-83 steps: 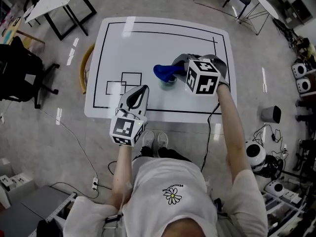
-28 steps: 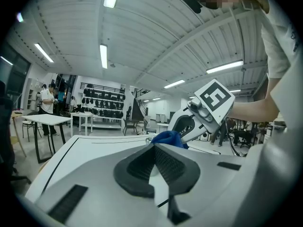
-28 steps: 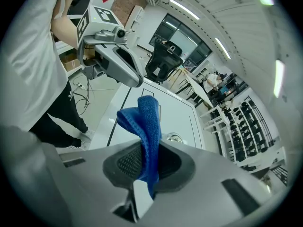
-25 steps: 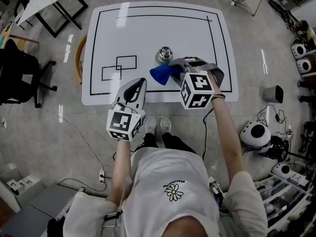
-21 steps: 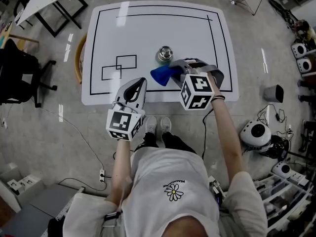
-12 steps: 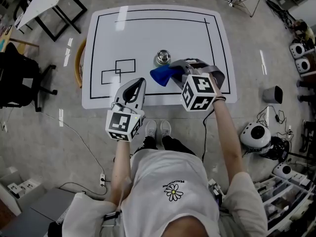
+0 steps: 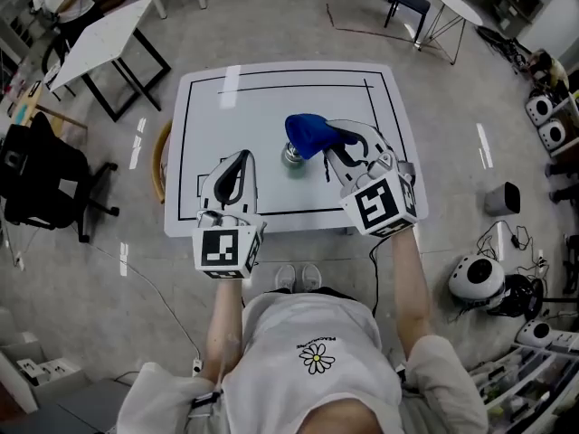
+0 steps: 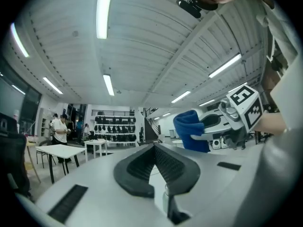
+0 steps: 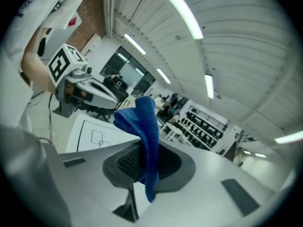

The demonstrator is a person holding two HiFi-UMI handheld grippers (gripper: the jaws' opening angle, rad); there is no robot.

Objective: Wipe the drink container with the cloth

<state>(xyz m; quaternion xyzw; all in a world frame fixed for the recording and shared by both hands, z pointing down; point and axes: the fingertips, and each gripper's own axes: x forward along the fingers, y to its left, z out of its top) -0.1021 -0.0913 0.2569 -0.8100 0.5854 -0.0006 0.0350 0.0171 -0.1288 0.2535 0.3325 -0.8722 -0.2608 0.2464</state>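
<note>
With the cloth point(image 7: 310, 134) pinched in the right gripper point(image 7: 336, 149) and the left gripper point(image 7: 241, 159) closed on nothing, the unheld drink container point(image 7: 292, 156) could tip when wiped.

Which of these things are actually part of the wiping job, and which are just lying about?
Part of the job: blue cloth, held in the right gripper; metal drink container; white table under it.
Just lying about: black office chair; grey bin; round side table; left gripper, shut and empty.

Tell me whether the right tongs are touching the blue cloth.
Touching. The right gripper view shows the blue cloth pinched between the closed jaws of the right tongs.
</note>
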